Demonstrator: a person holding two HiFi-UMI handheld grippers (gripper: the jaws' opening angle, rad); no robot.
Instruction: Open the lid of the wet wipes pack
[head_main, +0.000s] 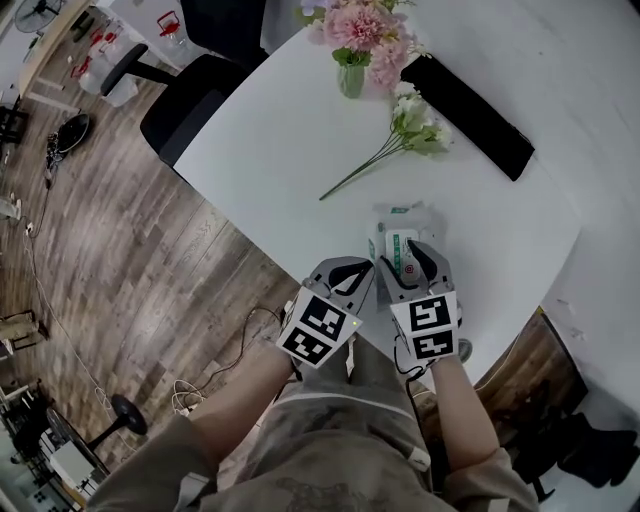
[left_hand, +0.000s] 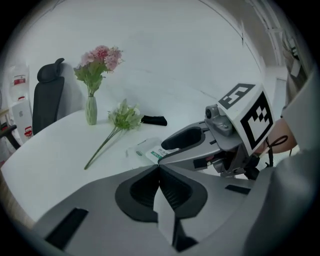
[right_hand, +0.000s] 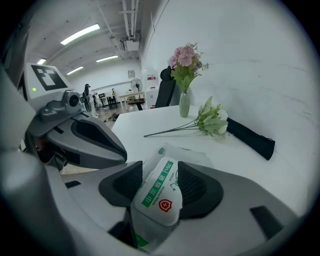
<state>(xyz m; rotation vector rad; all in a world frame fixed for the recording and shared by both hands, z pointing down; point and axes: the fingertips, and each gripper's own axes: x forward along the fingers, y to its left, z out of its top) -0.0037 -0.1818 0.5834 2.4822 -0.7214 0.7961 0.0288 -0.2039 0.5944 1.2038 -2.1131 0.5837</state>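
The wet wipes pack (head_main: 398, 240) is a pale pouch with a white lid that bears a green stripe and a red shield mark. It sits between the two pads of my right gripper (head_main: 406, 256), near the front edge of the white table (head_main: 270, 150). In the right gripper view the pads press on both sides of the lid (right_hand: 161, 186), whose flap lies flat. My left gripper (head_main: 347, 270) hovers just left of the pack with its fingertips together and nothing held. The left gripper view shows the pack (left_hand: 145, 150) partly behind the right gripper's jaw.
A glass vase of pink flowers (head_main: 352, 70) stands at the table's far side. A loose white-bloomed stem (head_main: 395, 140) lies mid-table, and a long black case (head_main: 468, 115) lies to its right. A black office chair (head_main: 185, 105) stands off the table's left edge.
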